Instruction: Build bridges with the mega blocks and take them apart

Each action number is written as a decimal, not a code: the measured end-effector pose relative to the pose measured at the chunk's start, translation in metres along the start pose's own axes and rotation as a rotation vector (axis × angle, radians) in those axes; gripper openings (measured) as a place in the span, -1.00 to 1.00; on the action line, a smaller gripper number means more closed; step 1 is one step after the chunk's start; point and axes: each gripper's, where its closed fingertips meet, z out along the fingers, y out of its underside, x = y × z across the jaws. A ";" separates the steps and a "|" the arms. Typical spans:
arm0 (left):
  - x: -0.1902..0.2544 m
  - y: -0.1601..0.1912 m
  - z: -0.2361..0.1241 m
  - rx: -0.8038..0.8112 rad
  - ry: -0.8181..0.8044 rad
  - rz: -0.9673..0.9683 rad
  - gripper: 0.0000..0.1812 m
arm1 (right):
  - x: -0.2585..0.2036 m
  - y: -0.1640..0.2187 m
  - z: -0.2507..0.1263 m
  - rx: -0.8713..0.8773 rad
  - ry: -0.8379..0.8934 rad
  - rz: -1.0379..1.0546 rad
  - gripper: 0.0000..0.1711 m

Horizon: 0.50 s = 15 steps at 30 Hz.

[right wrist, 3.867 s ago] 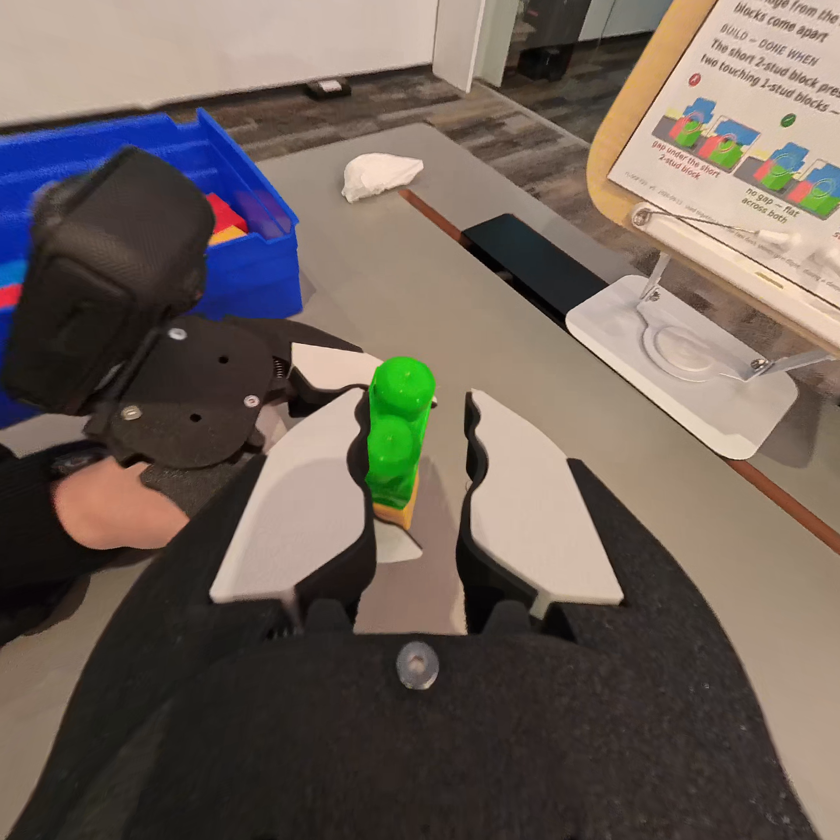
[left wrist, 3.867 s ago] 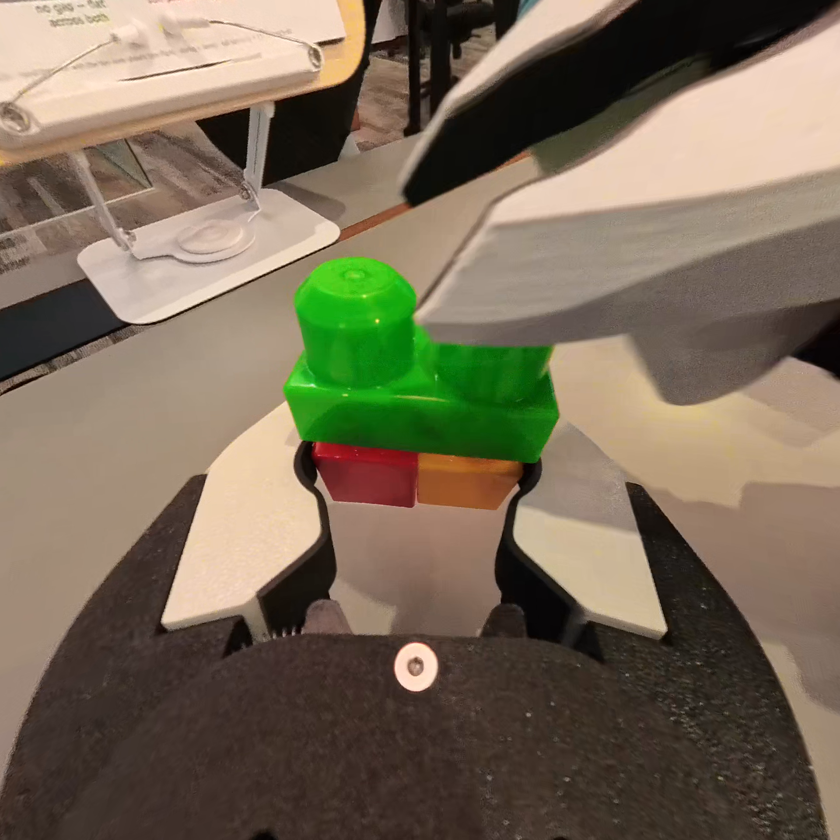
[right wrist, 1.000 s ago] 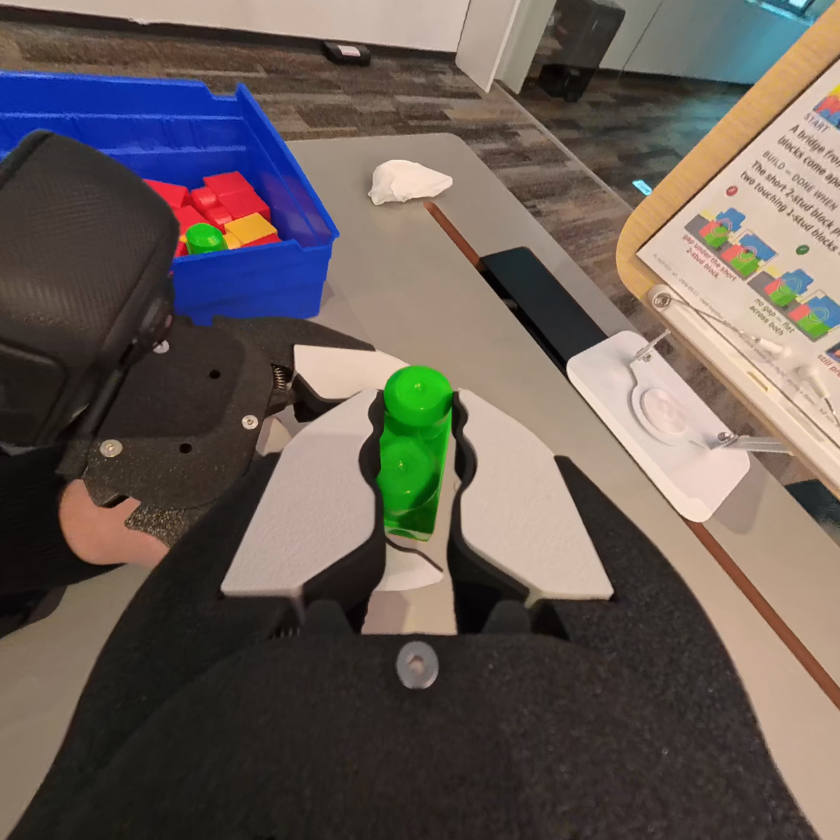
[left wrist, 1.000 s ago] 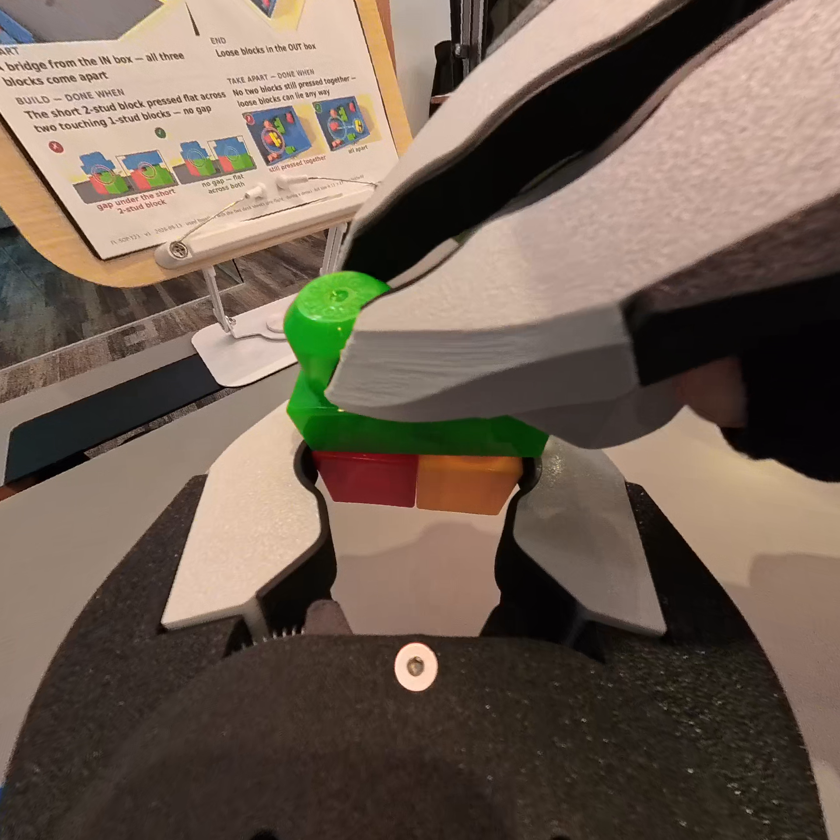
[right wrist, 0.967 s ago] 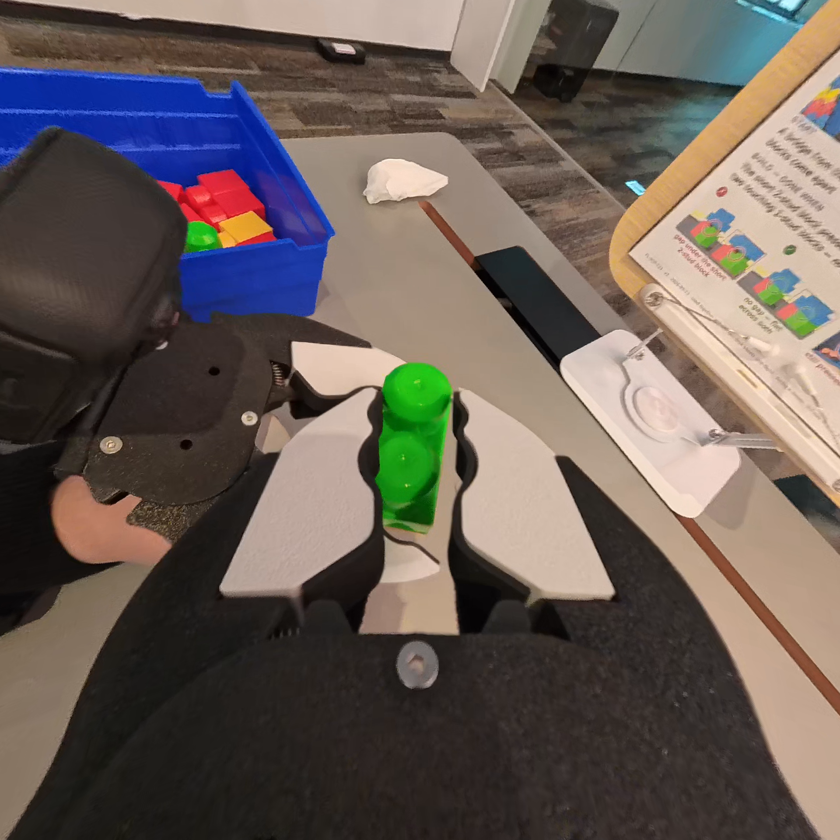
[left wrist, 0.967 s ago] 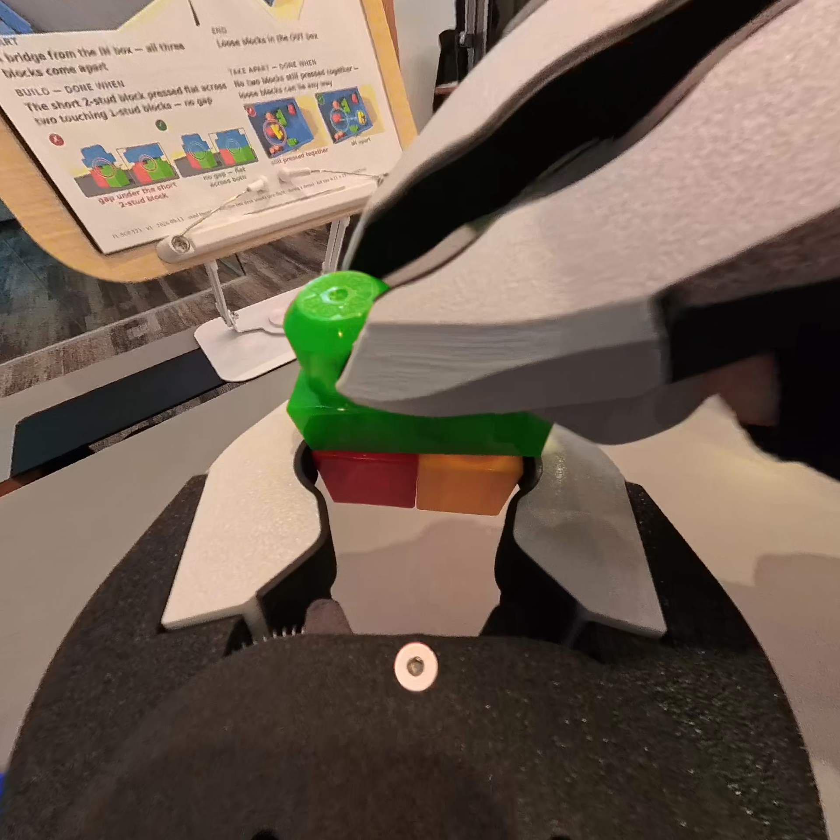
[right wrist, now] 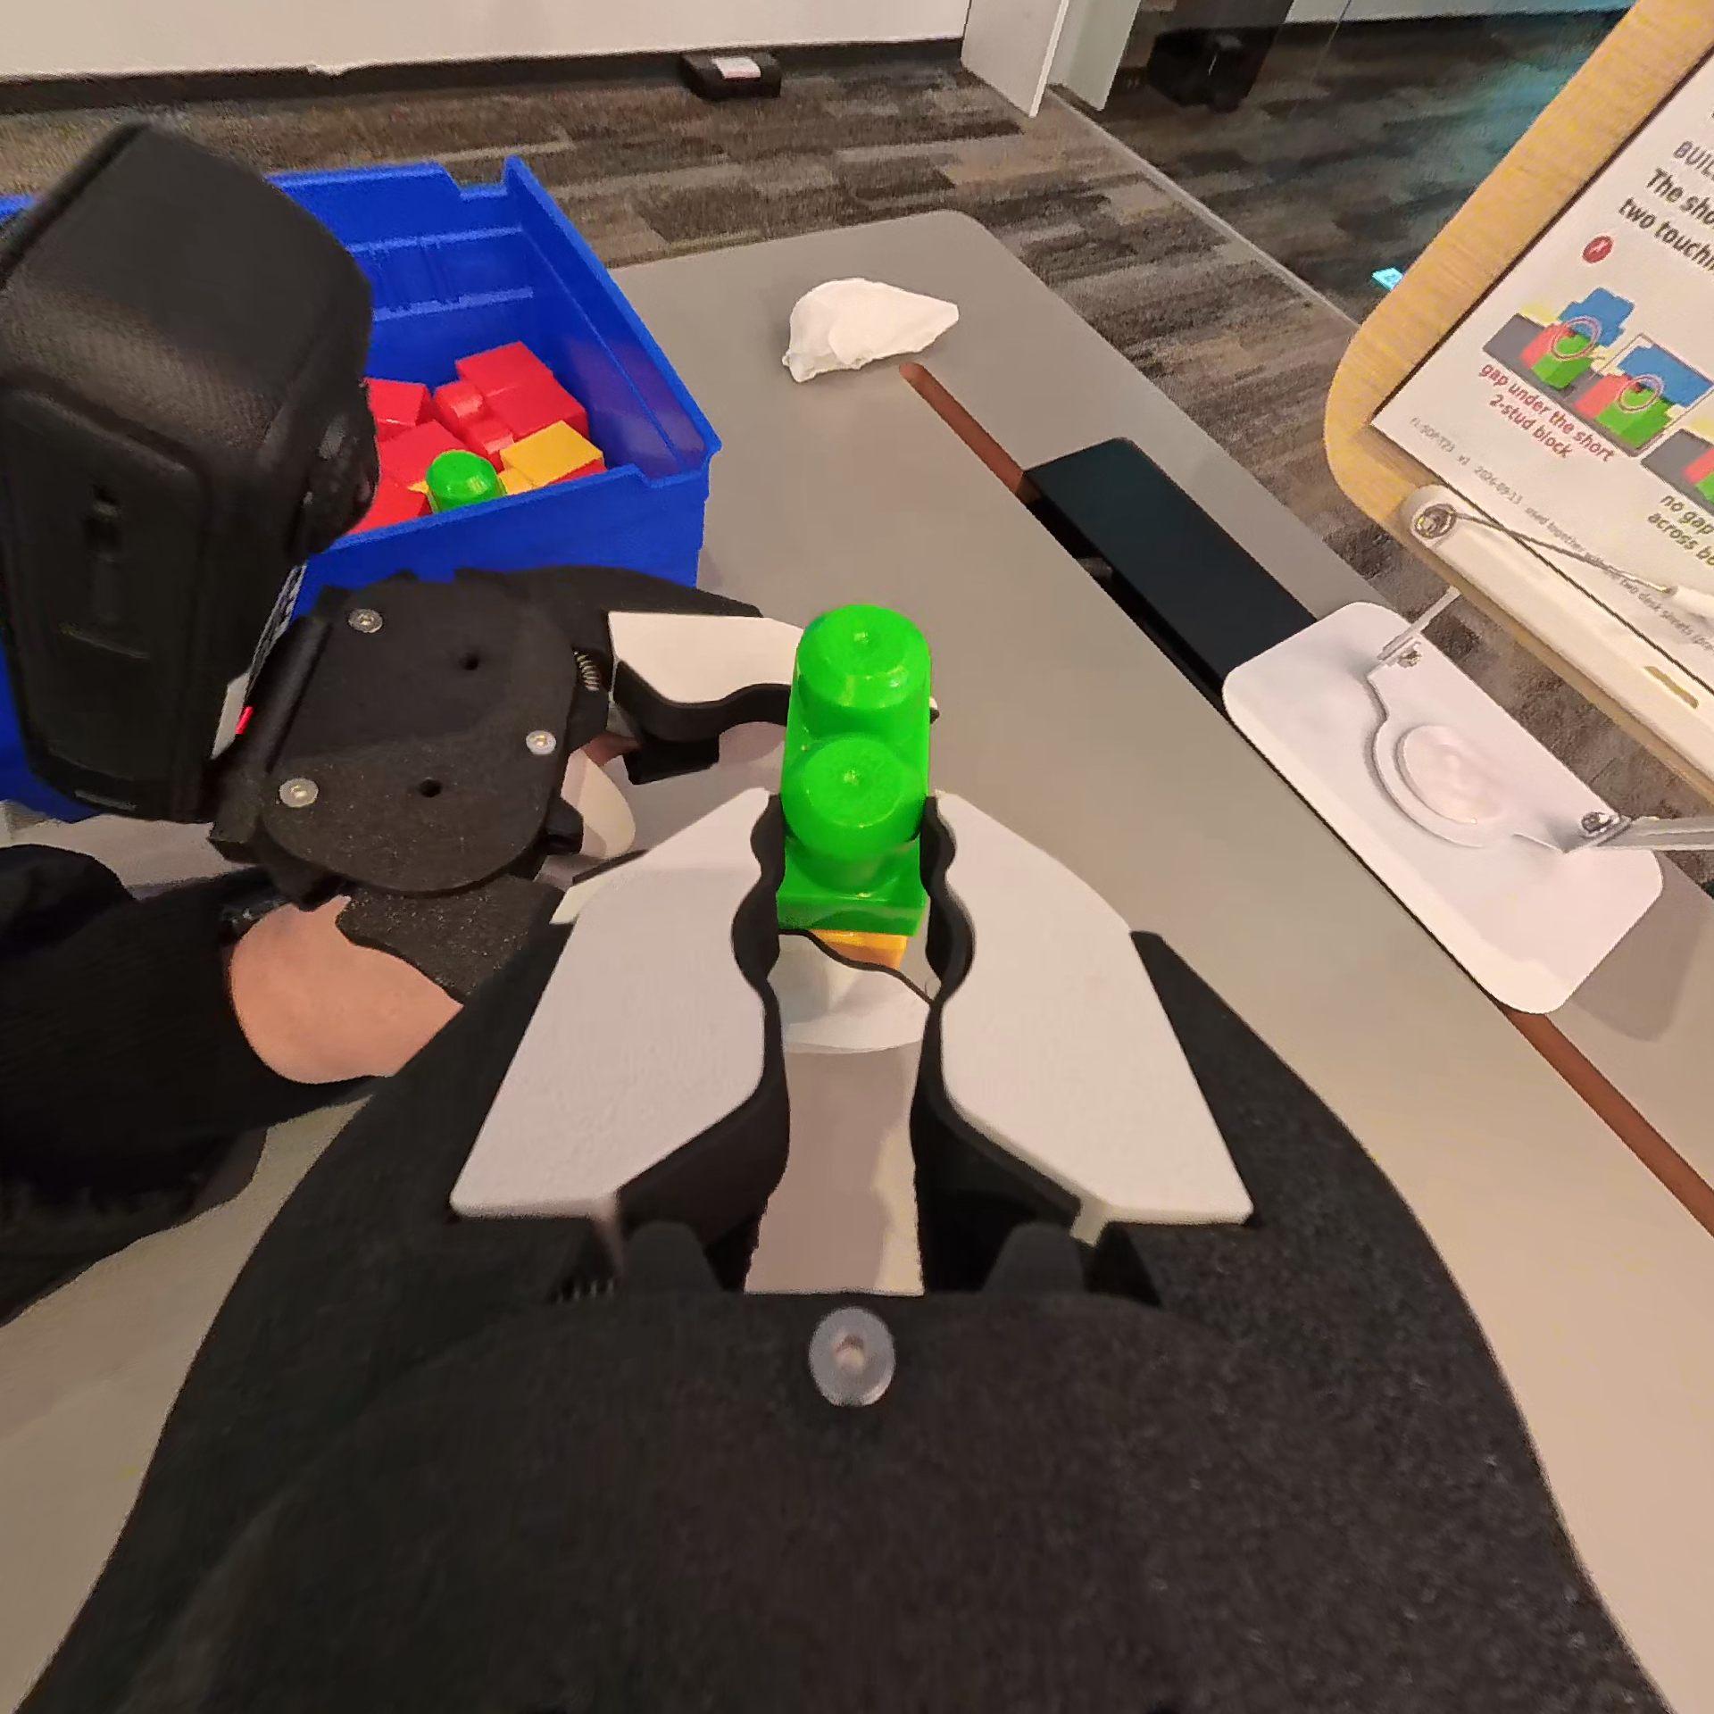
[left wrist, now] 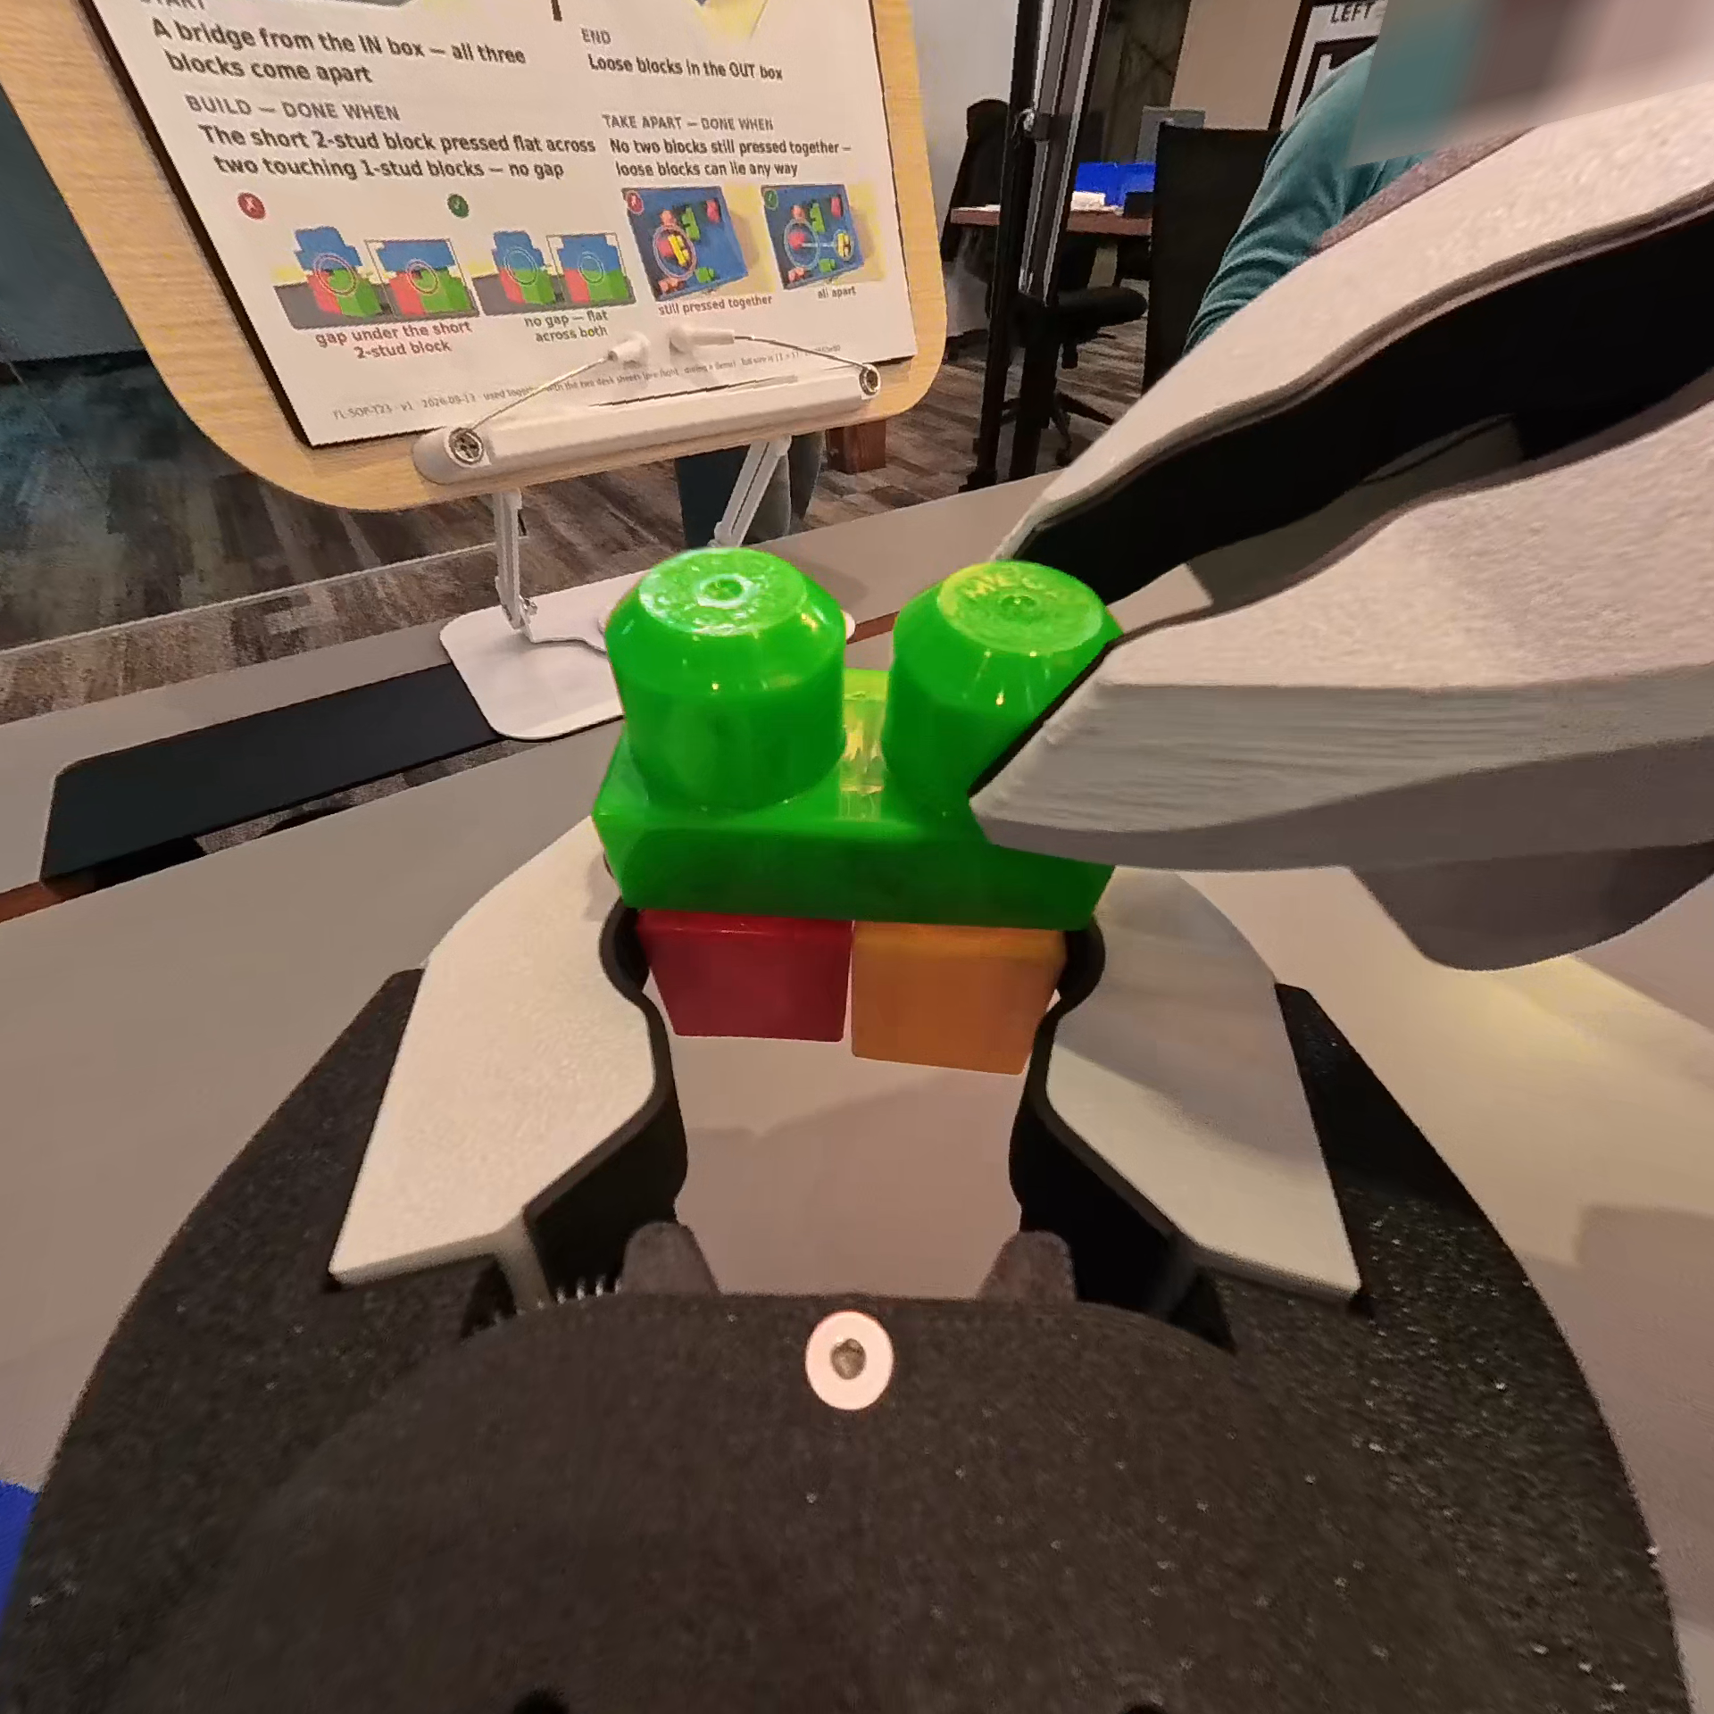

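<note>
Grey table (right wrist: 1067,649) — smooth matte top, carrying everything below; landmark for places is the bridge at its middle.

Blue bin (right wrist: 594,334) — ribbed plastic, behind and left of the bridge, holding loose red, yellow and green blocks.

Instruction board (left wrist: 519,213) — wood-edged, on a white stand, beyond the bridge.

White crumpled tissue (right wrist: 863,325) — far behind the bridge.

Left gripper (left wrist: 849,974) — white flat fingers on black foam body, clamped on the bridge's two base blocks from either side.

Right gripper (right wrist: 849,890) — same build, closed on the near end of the green block (left wrist: 835,770), one finger against its right stud.

Green block — glossy, translucent, two round studs, pressed flat across the red block (left wrist: 747,974) and orange block (left wrist: 951,992), both square, shiny, touching.

Step, as I judge it: take-apart, top block still seated. Next I would lift or rock the green block off while my left grip stays firm.
</note>
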 end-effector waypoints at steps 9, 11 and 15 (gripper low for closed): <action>0.005 0.001 0.002 -0.018 0.051 -0.013 -0.03 | 0.000 -0.001 -0.001 0.022 -0.005 0.003 -0.68; 0.010 -0.002 0.001 -0.009 0.092 -0.026 -0.03 | 0.000 -0.004 -0.006 0.051 -0.006 -0.003 -0.63; 0.022 -0.001 0.000 -0.034 0.203 -0.050 -0.03 | 0.003 -0.007 -0.021 0.120 -0.027 0.017 -0.56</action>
